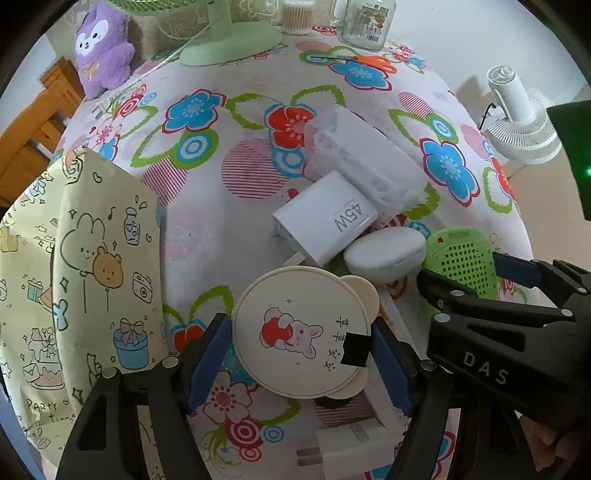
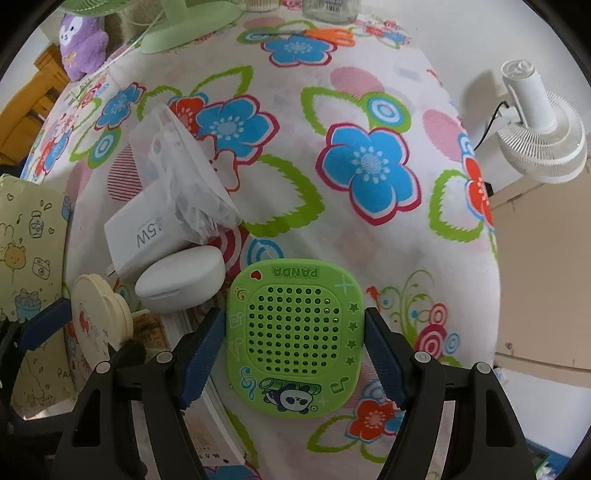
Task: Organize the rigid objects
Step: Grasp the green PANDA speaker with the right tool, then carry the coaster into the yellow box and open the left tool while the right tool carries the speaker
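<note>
My left gripper (image 1: 301,360) is shut on a round cream compact with a bunny picture (image 1: 295,332), its blue pads against both sides. My right gripper (image 2: 295,350) is shut on a green perforated PANDA case (image 2: 293,339); the case also shows in the left wrist view (image 1: 461,258). A white 45W charger (image 1: 325,218), a white oval case (image 1: 384,253) and a clear plastic box (image 1: 365,158) lie together just beyond. A white plug adapter (image 1: 343,450) lies under my left gripper.
A yellow cartoon gift bag (image 1: 85,280) stands at the left. A purple plush (image 1: 103,48), a green fan base (image 1: 232,44), a glass jar (image 1: 365,22) and orange scissors (image 1: 373,61) stand at the back. A white fan (image 2: 543,133) sits off the right edge.
</note>
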### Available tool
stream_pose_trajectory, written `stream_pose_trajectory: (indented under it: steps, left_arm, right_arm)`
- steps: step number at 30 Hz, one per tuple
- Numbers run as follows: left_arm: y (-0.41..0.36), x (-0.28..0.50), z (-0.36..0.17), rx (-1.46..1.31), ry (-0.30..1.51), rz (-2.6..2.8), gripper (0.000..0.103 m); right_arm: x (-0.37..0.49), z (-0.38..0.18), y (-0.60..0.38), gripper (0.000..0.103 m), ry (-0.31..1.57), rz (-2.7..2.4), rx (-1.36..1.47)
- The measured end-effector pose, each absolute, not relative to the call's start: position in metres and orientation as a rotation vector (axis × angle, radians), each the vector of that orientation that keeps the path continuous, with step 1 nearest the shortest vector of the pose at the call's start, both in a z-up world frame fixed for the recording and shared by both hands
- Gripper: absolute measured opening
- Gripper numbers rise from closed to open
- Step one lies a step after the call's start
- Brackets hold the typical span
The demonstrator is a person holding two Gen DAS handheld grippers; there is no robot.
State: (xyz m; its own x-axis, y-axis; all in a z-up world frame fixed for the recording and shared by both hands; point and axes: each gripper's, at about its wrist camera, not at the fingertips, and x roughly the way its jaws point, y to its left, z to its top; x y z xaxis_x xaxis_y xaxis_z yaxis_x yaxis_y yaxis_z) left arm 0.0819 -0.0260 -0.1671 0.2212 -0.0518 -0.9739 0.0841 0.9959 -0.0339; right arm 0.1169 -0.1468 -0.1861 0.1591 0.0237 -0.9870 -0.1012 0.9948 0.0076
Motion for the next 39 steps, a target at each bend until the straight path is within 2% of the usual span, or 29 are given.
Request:
stream_pose_trajectory:
  steps: [39]
  left_arm:
    - [-0.056,0.019,-0.093,0.0,1.213,0.044,0.077]
  right_arm:
    - [0.057,-0.095,-0.17,0.076,1.219,0.327,-0.172]
